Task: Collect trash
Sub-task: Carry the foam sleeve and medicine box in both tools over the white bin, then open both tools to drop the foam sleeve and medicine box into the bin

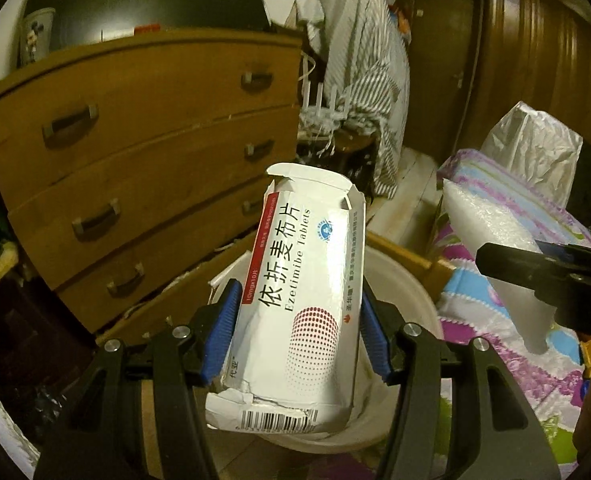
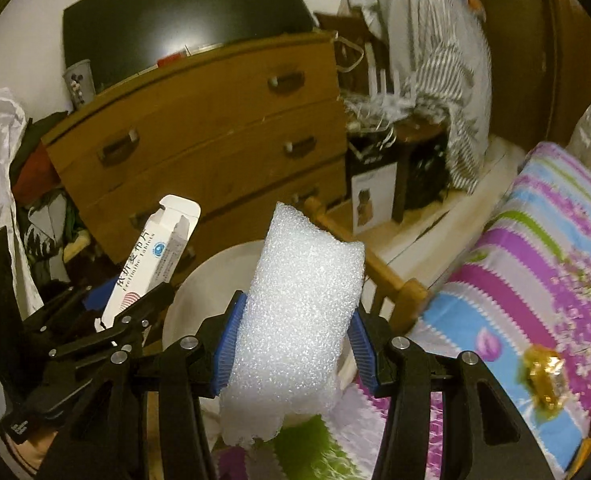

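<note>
My left fingers (image 1: 297,334) clench a torn pill box (image 1: 295,300) at frame centre; my right fingers (image 2: 293,344) clench a foam block (image 2: 299,320) likewise. Both pieces are picked up, not yet dropped. Just beyond them sits the white bin (image 2: 199,292). A gold wrapper (image 2: 545,376) remains on the bed (image 2: 535,264), lower right.

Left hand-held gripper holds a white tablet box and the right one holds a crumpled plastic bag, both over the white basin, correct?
Not quite: the right wrist view shows the right hand-held gripper holding a white foam block, not a bag. The rest stands.
</note>
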`<state>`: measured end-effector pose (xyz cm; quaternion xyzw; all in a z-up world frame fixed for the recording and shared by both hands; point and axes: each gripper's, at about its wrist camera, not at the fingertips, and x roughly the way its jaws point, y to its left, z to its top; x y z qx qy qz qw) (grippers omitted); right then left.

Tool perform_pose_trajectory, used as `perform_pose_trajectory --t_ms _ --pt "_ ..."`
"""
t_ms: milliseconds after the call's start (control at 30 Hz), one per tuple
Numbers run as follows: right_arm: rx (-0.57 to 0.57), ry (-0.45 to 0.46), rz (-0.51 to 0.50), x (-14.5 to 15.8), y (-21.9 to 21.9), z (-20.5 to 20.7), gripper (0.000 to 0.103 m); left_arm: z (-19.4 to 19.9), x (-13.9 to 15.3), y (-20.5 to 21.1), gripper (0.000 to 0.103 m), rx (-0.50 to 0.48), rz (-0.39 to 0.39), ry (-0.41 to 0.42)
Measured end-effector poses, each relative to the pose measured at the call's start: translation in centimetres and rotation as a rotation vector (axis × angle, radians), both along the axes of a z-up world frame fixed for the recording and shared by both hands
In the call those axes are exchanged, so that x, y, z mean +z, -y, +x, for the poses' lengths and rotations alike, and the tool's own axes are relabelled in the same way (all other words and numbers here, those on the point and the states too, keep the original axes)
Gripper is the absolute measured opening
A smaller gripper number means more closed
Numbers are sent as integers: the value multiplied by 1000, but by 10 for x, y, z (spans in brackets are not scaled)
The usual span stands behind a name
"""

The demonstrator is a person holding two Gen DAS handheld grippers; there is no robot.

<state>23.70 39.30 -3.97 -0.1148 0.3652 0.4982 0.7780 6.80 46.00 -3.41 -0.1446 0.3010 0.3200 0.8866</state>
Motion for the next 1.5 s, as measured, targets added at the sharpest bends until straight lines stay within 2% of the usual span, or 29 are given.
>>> perform_pose_trajectory --t_ms 300,700,733,767,800,833,900,1067,1333,1500 --pt "11 -57 -72 -41 -31 15 51 12 -33 -32 54 -6 -90 -68" --pt "13 -78 -80 -57 -28 26 51 19 -42 -36 56 -17 -96 -84" --pt "12 -80 -79 -57 -28 26 52 19 -42 -37 57 -15 -94 -85" --pt "9 -86 -75 -57 -27 28 57 20 -42 -37 61 -12 -88 -89" --pt "3 -97 -64 -57 -25 30 71 20 -42 -38 69 -9 -83 -91" --pt "-5 -106 -55 -56 -25 31 75 20 -42 -38 72 -3 -71 -91" --pt "-12 -124 -37 -55 -21 35 75 19 -42 -39 79 -1 -64 -92" --pt "-15 -122 -21 -50 -16 33 75 19 -42 -38 80 -3 -57 -92" --pt "-38 -90 32 -30 18 22 75 12 -37 -27 80 -14 -56 -77" --pt "-84 -44 99 -18 80 2 75 7 -31 -5 80 -49 -49 -55"
